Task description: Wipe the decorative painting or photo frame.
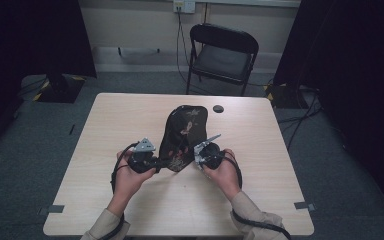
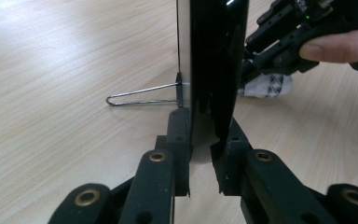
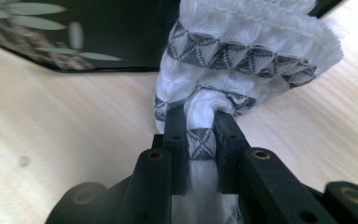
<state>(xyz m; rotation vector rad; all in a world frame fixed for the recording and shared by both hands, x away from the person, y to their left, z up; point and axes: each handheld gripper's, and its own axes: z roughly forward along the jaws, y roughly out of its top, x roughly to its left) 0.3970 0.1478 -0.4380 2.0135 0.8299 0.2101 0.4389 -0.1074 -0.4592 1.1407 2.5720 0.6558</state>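
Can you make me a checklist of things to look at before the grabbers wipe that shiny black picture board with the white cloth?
1. Left gripper clamped on the black board's edge: ok.
2. Board standing upright on the table: ok.
3. Wire stand behind the board resting on the table: ok.
4. Right gripper pinching the white patterned cloth: ok.
5. Cloth touching the board's painted face: cannot tell.
6. Small dark disc well away from the hands: ok.

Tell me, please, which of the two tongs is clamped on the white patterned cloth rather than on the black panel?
The right tongs: they pinch the white cloth with grey triangle bands, while the left tongs clamp the glossy black floral panel.
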